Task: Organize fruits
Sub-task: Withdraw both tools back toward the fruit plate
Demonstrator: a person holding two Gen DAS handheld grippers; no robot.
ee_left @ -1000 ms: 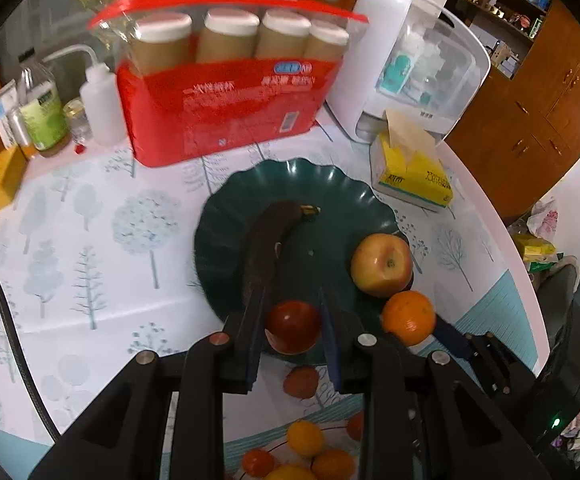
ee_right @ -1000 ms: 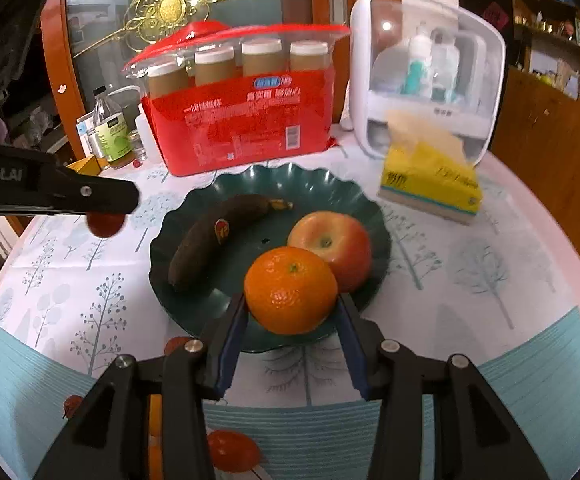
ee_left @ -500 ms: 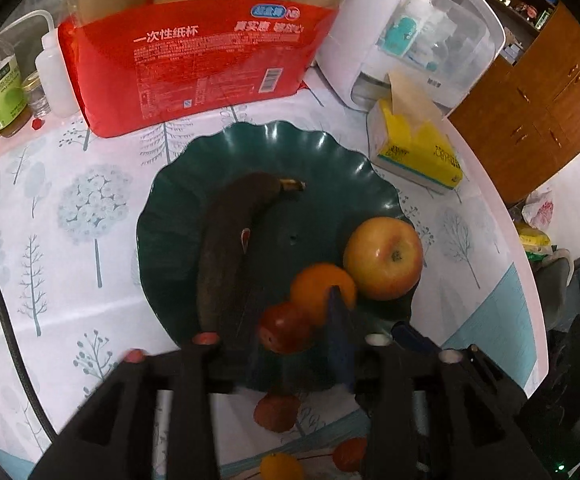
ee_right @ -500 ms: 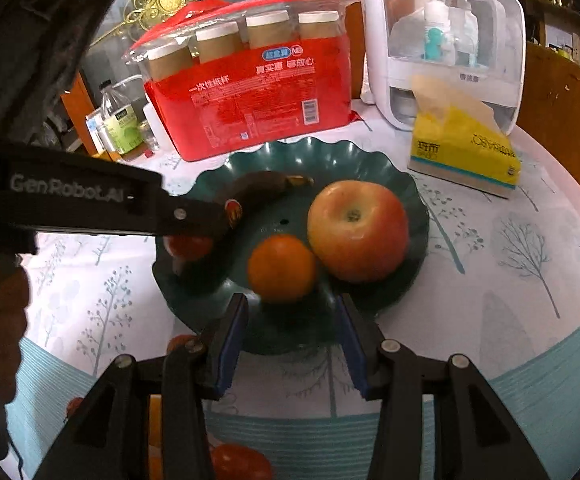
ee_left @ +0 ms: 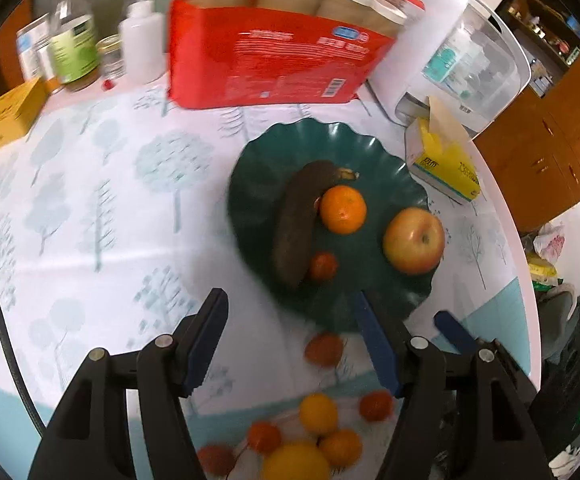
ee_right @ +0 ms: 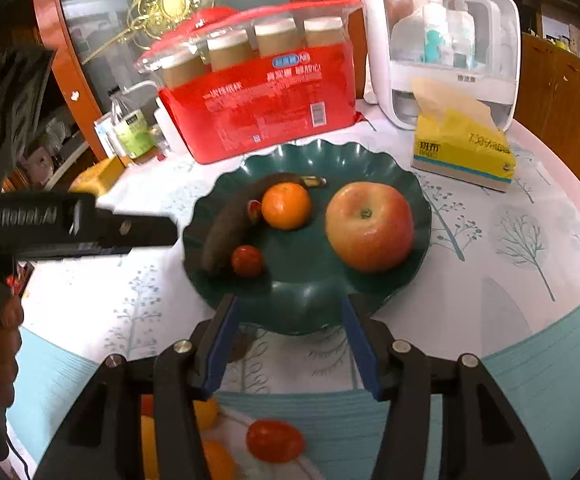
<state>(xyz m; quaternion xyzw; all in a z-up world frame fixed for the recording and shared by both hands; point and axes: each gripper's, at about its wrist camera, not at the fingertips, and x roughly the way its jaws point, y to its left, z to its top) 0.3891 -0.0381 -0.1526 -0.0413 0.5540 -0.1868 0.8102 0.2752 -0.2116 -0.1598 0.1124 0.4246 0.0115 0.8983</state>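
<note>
A dark green scalloped plate (ee_left: 258,184) (ee_right: 370,156) holds a blackened banana (ee_left: 298,224) (ee_right: 226,228), an orange (ee_left: 343,209) (ee_right: 286,205) leaning on it, a small red tomato (ee_left: 323,266) (ee_right: 247,261) and an apple (ee_left: 413,240) (ee_right: 369,226). My left gripper (ee_left: 292,340) hangs before the plate's near-left rim, its jaws opening and gripping nothing. A loose tomato (ee_left: 324,348) on the cloth shows in the gap, untouched. My right gripper (ee_right: 290,340) stands at the near rim, its jaws opening with nothing held.
Loose oranges and tomatoes (ee_left: 314,436) (ee_right: 275,440) lie on the cloth near me. Behind the plate stand a red pack of paper cups (ee_right: 266,112), a white cabinet (ee_right: 442,40), a yellow tissue box (ee_right: 462,148) and bottles (ee_left: 74,48). The table edge curves on the right.
The left gripper let go of the small tomato onto the plate beside the banana and drew back left. The right gripper released the orange, which now rests against the banana, and widened.
</note>
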